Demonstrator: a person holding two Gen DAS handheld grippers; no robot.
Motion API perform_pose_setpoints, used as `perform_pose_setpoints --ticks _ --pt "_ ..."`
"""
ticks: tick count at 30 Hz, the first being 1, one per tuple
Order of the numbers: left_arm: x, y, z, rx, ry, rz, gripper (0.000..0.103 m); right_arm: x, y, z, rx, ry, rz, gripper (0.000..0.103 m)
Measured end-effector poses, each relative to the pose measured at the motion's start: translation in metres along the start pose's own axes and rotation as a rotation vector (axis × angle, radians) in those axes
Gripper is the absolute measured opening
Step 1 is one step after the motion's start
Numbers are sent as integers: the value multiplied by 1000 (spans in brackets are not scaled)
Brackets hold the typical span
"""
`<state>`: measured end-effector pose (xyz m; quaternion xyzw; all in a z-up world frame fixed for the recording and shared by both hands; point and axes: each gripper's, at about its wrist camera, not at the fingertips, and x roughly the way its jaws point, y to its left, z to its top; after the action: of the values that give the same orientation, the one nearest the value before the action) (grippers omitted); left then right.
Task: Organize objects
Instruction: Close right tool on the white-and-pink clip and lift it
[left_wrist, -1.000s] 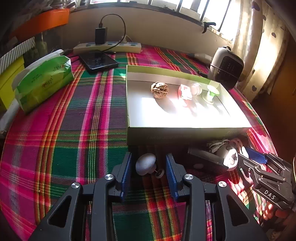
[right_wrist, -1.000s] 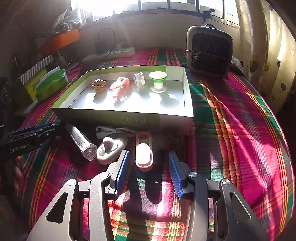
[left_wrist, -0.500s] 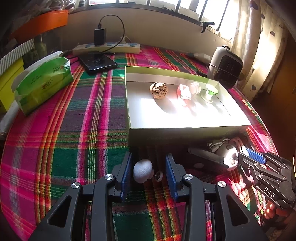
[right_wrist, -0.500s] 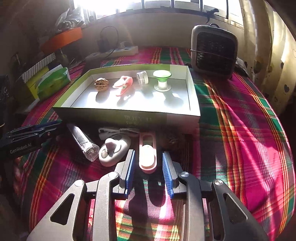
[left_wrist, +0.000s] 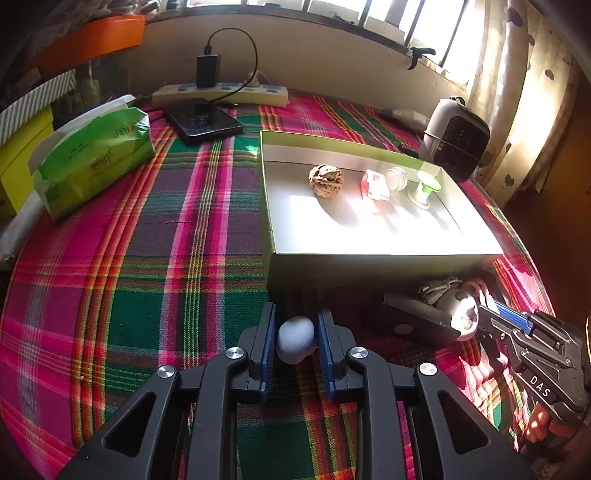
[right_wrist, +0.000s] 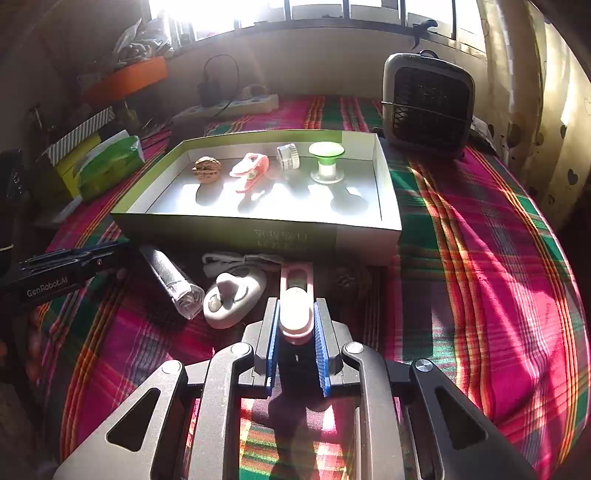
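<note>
1. On the plaid cloth (right_wrist: 480, 258) sits an open box (right_wrist: 388, 206), the landmark for all that follows.
2. Inside the box, along its far wall, stand a walnut (right_wrist: 207, 168), a pink clip (right_wrist: 249, 171), a small clear jar (right_wrist: 288, 157) and a green-topped knob (right_wrist: 326, 162), side by side and apart.
3. Beyond the box's far right corner stands a small heater (right_wrist: 428, 103); beyond its far left lie a phone (left_wrist: 203, 122) and a power strip (left_wrist: 221, 94), and further left a green tissue pack (left_wrist: 92, 155).
4. Just before the box's near wall lie a grey tube (right_wrist: 170, 280), a white cord (right_wrist: 236, 258) and a white oval gadget (right_wrist: 232, 299), close together. The gadget lies just beside the right gripper's left finger; the near wall rises straight ahead of both grippers.
5. Before the box's near wall, the right gripper (right_wrist: 297, 332) is clamped on the near end of a pink oval case (right_wrist: 295, 295), both blue pads against its sides.
6. Before the box's near left corner, the left gripper (left_wrist: 295, 343) has its jaws closing on a white egg-shaped thing (left_wrist: 295, 338), which sits between the pads and meets them on both sides.
</note>
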<state>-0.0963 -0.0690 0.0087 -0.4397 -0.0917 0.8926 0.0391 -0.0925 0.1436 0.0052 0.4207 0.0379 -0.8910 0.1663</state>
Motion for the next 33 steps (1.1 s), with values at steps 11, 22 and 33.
perform_pose_setpoints --ticks 11,22,33 --pt "-9 2 -11 12 5 -11 19 -7 0 -8 -1 -3 6 19" --pt "-20 -1 -27 27 14 -37 19 -21 -5 -24 5 7 -3 19" --pt "-22 0 -29 31 15 -39 20 -22 -8 -27 17 13 7 19"
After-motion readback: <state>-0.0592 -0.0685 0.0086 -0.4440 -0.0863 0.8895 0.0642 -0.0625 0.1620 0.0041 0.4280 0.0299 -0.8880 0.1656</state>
